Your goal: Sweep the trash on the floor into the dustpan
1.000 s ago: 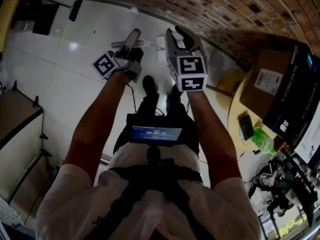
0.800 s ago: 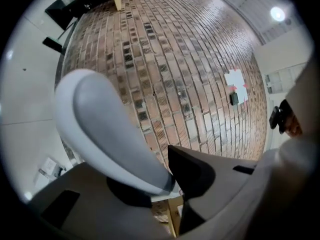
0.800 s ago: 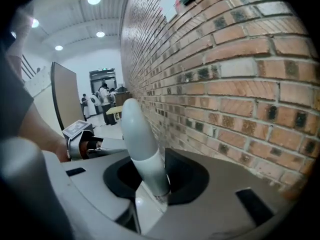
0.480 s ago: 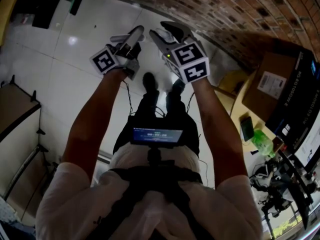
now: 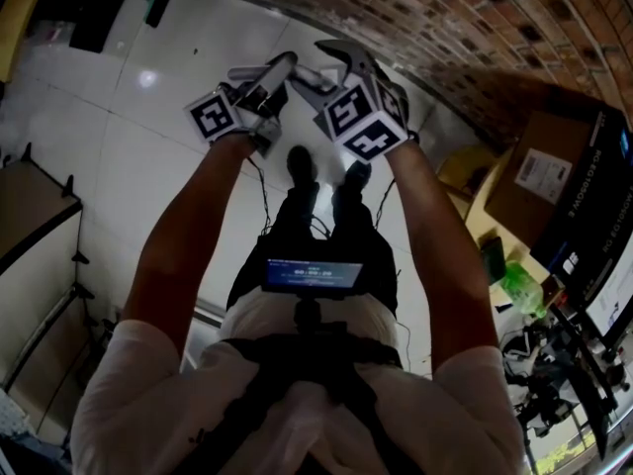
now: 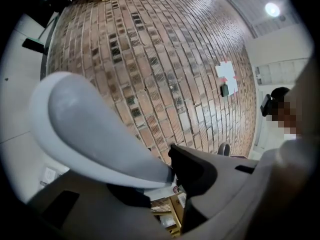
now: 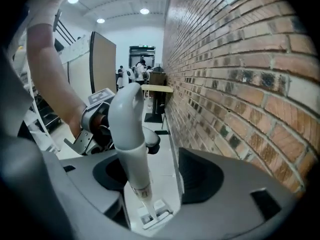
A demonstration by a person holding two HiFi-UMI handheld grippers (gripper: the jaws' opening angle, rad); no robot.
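Two grippers sharing one grey handle (image 7: 131, 144): left gripper (image 6: 162, 176) jaws are closing, clamping its curved top; right gripper (image 7: 157, 179) jaws are opening wide, shaft standing loose between. White floor (image 5: 129, 156) lying below, brick wall (image 7: 240, 84) running right.

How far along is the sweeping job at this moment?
Done: nothing that these views show. In hand: the grey handle lies between the jaws of the left gripper, which have just been closing on it; those of the right gripper have just been opening and stand apart around it. Left: seemingly all the sweeping.
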